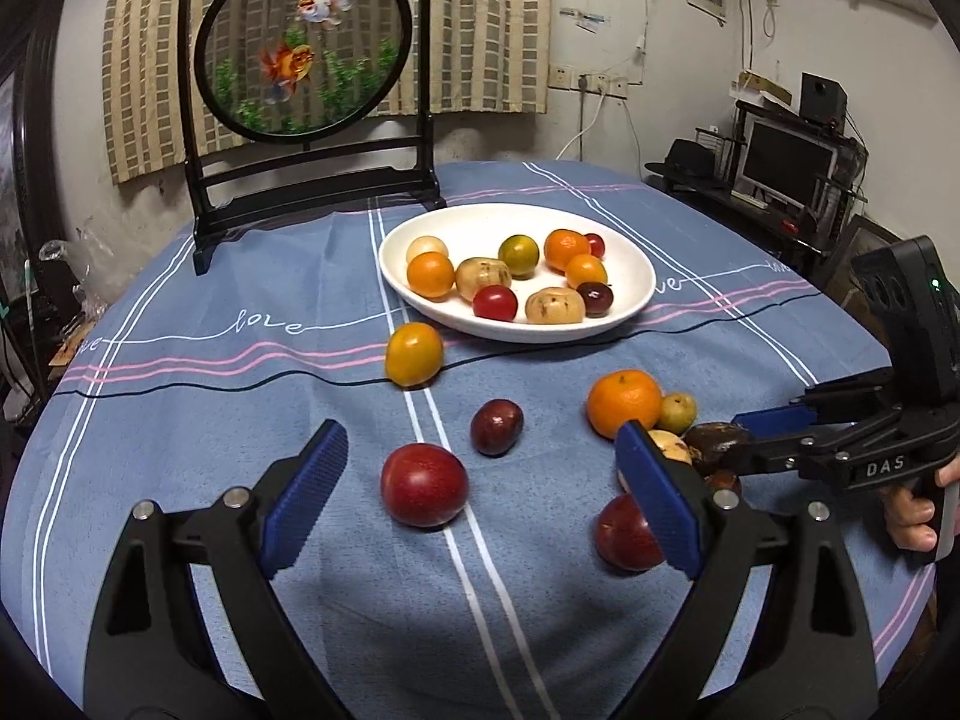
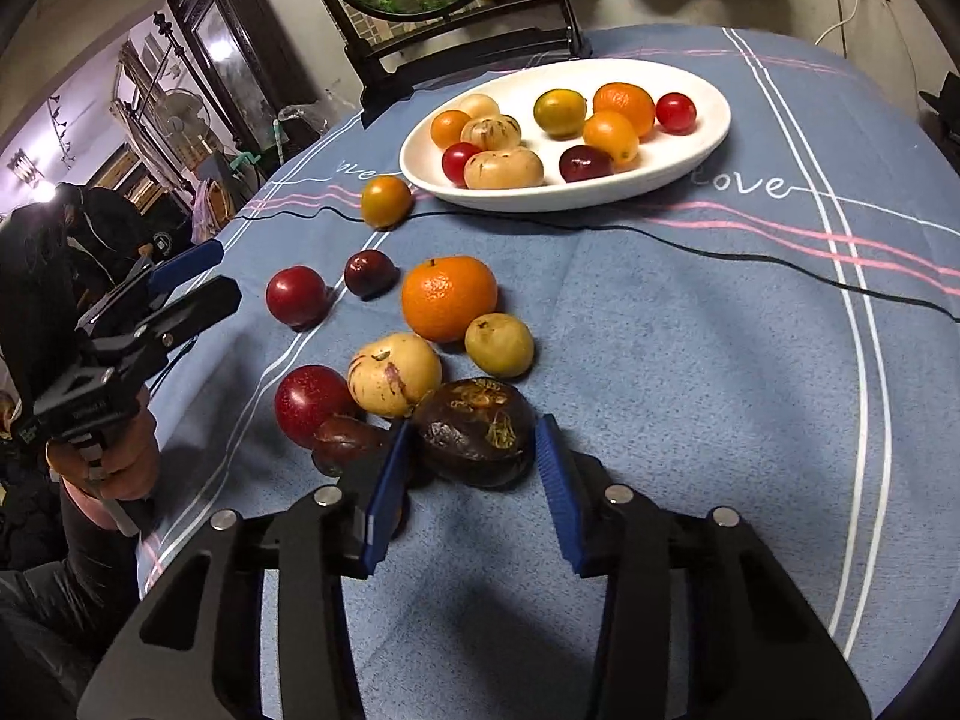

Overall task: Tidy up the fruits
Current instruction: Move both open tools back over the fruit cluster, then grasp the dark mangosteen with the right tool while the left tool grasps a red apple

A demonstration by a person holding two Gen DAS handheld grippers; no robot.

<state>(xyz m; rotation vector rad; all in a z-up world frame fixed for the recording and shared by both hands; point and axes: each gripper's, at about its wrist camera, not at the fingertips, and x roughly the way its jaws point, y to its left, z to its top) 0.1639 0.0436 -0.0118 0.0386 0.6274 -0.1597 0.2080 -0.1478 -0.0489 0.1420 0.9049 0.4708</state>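
Blue pads of the right gripper (image 2: 474, 480) bracket a dark brown fruit (image 2: 477, 438) at the near edge of the loose cluster; the jaws stand narrow around it, and whether the pads press on it cannot be told. The left gripper (image 1: 480, 498) stands wide open and empty, above a red plum (image 1: 424, 492). Nine fruits, counted in the right view, lie loose on the tablecloth (image 2: 690, 360), including an orange (image 2: 449, 298). Farther off, the white plate (image 2: 708, 132) holds ten. By this count, roughly half the sorting is left.
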